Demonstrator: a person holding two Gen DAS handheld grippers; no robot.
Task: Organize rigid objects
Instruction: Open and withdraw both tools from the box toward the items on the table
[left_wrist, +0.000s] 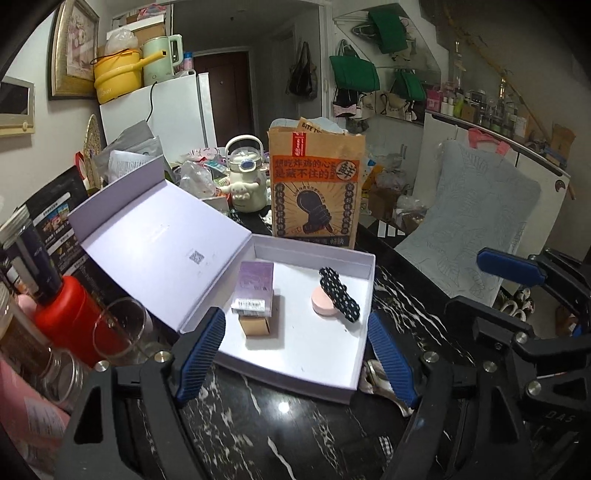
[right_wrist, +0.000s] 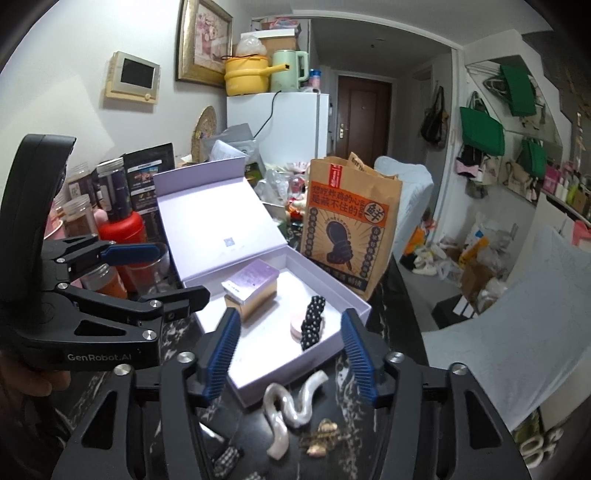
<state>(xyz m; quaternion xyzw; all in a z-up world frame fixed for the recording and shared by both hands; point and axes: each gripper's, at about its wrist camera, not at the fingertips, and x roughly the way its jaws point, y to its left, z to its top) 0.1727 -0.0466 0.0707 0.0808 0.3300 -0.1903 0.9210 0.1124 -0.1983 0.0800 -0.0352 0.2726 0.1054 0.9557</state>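
Orange paper bag (left_wrist: 314, 181) reads "BITE"; left gripper (right_wrist: 122, 273) reads "GenRobot.AI".

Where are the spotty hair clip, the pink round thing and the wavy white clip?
Spotty hair clip (left_wrist: 340, 295), left wrist view, middle of its dotted top.
Pink round thing (left_wrist: 320, 302), left wrist view, its uncovered top left of the clip.
Wavy white clip (right_wrist: 291, 408), right wrist view, its middle curve.
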